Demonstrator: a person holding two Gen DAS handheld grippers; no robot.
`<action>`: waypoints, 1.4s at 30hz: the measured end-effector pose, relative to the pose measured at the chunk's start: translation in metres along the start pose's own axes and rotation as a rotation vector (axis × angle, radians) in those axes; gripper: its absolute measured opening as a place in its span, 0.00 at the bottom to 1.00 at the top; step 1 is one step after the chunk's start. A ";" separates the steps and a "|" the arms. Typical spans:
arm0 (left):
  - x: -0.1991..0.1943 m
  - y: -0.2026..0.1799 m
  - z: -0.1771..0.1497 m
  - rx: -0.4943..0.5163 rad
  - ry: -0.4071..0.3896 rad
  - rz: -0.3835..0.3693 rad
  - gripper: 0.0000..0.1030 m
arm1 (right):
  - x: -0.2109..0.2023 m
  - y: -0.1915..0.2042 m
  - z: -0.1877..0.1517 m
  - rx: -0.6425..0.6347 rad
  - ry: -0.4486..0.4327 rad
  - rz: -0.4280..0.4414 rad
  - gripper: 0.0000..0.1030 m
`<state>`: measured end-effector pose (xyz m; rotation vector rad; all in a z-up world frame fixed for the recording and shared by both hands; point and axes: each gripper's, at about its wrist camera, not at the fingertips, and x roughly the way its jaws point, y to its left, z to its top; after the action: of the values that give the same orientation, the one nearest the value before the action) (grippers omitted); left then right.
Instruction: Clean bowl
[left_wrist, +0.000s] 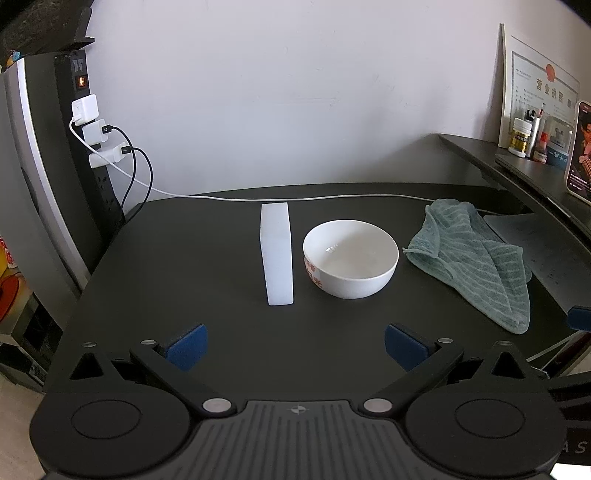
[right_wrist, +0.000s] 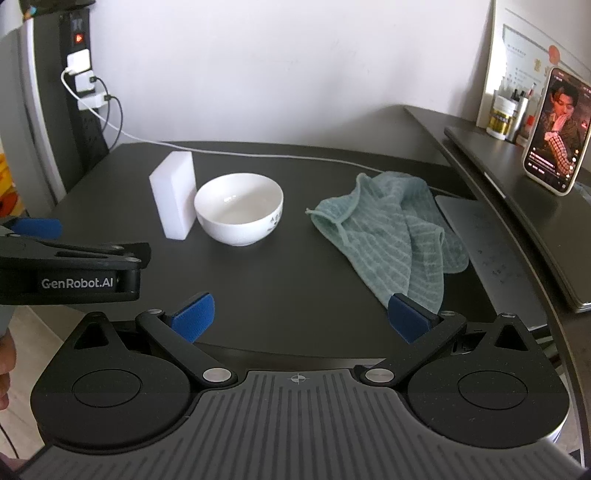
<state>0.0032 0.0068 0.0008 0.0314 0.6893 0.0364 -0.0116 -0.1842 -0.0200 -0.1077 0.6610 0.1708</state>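
starting state: nothing is held yet; both tools hang short of the work, at the near edge of the table (left_wrist: 207, 266).
left gripper (left_wrist: 293, 347): released, jaws spread wide, nothing between the blue pads (left_wrist: 186, 347); aimed between the sponge block and the bowl.
right gripper (right_wrist: 301, 317): released, jaws spread wide, empty; aimed at the bare table between the bowl and the cloth.
bowl (left_wrist: 351, 258): white, upright, mid-table, looks empty inside; red print on one side, a dark motif on the other.
sponge block (left_wrist: 277, 254): white, standing on its long edge just beside the bowl on its left; whether they touch cannot be told.
cloth (left_wrist: 476, 262): grey-green, ribbed, crumpled, well apart from the bowl on its right.
handling, bowl: judged stiff, glazed and slippery, breakable if tipped off the table; likely light enough to slide when wiped. take hold at the rim, one pad inside and one outside, or brace the outer wall.
handling, cloth: soft and limp; pinch a raised fold.
handling, sponge block: light, yields under the pads; grip across the two broad faces.
risk: an unbraced bowl may skate toward the sponge block.
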 end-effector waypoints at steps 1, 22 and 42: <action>0.000 0.000 0.000 0.000 0.001 -0.001 0.99 | 0.000 0.001 0.000 -0.001 0.000 -0.001 1.00; -0.009 -0.001 0.002 -0.009 -0.013 0.015 0.99 | -0.009 0.003 0.000 -0.020 -0.016 0.008 1.00; 0.018 0.020 0.010 -0.054 -0.043 -0.072 0.99 | 0.009 -0.003 0.008 -0.055 -0.065 0.091 1.00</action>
<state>0.0229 0.0273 -0.0025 -0.0440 0.6456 -0.0149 0.0012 -0.1843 -0.0190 -0.1246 0.5973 0.2794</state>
